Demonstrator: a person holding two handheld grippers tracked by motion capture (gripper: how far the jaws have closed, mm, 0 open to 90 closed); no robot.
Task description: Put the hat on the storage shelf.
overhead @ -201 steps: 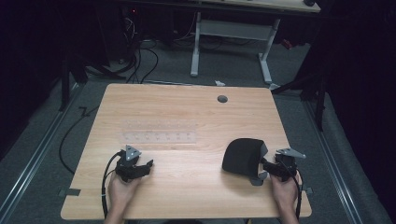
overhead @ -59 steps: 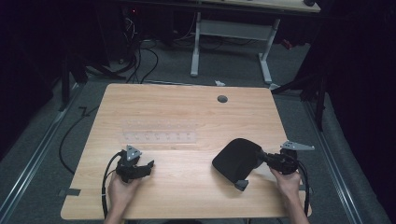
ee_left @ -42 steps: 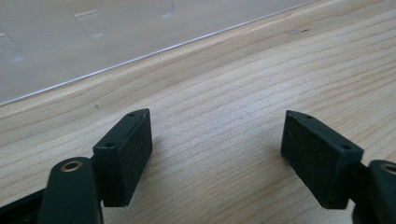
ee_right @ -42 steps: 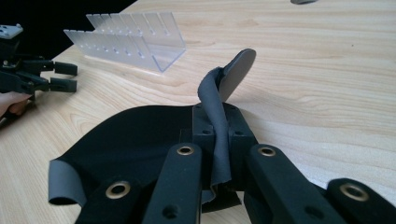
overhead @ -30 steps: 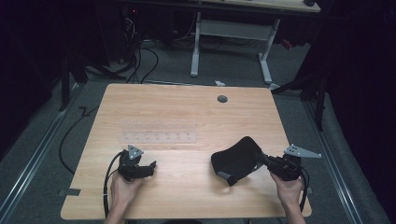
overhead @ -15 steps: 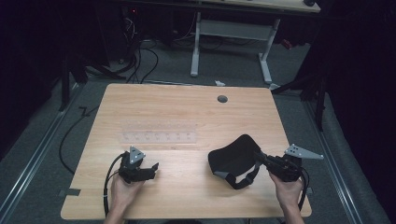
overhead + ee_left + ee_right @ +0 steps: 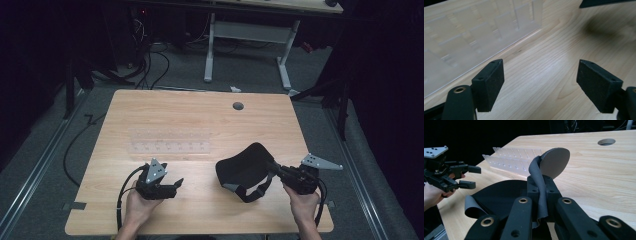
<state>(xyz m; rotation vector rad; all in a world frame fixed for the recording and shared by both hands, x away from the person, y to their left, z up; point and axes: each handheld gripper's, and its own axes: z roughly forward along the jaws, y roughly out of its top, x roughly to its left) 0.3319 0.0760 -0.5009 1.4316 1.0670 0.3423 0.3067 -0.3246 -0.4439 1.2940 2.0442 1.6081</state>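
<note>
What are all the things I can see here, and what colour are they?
Cap: one, black with a grey strap, right of the table's middle, pinched at its edge.
Clear rack: one, see-through plastic, lying flat at mid-table.
Table: one, light wood, with a round hole near its far edge.
Second table: one, white legs, on the floor behind.
Cables: several, black, on the grey floor.
Left hand-held gripper: one, black, open, above bare wood.
Right hand-held gripper: one, black, shut on the cap.

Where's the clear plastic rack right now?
In the high view the clear plastic rack lies mid-table, left of centre, just beyond the left gripper.
</note>
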